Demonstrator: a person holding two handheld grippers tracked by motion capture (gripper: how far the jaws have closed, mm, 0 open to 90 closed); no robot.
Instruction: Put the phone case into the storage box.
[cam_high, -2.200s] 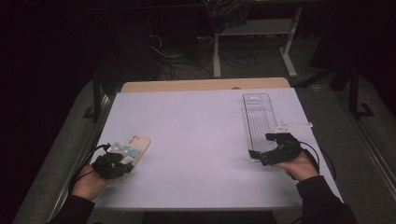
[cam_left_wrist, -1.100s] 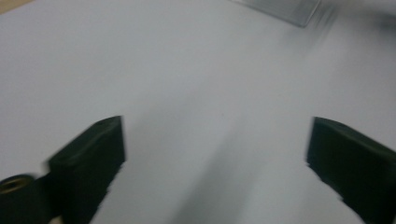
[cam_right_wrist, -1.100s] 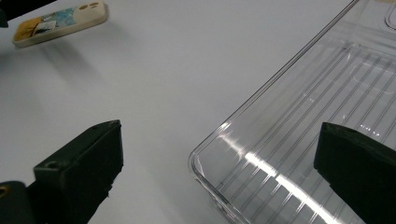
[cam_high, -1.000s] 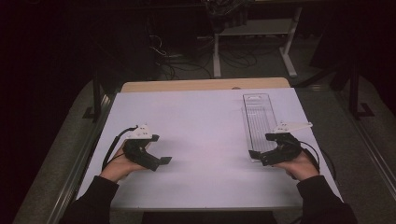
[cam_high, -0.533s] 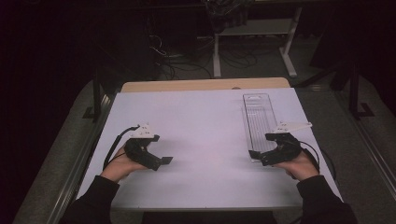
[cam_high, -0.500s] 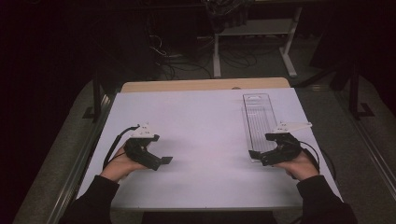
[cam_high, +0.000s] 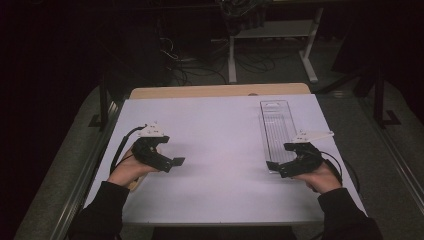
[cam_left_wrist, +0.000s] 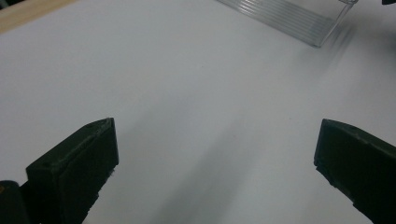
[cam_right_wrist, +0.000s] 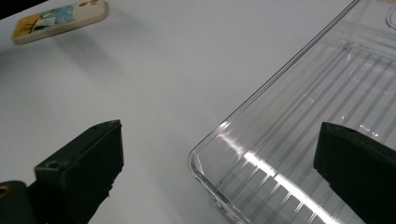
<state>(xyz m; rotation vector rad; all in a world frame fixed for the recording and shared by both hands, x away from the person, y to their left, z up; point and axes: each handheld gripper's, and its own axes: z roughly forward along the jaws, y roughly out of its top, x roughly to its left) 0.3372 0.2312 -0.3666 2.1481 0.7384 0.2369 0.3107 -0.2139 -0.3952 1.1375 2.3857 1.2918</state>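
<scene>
since two seconds ago, left gripper (cam_high: 172, 161) is sitting further in on the white counter (cam_high: 220, 130), off the patterned phone case (cam_right_wrist: 60, 19), jaws wide and empty. right gripper (cam_high: 274, 167) is waiting open at the clear plastic tray (cam_high: 276, 127)'s near corner. nothing is gripped; the case is lying outside the tray.

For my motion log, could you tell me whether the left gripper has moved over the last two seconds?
Yes. The left gripper has moved inward toward the clear tray, away from the table's left edge.
</scene>
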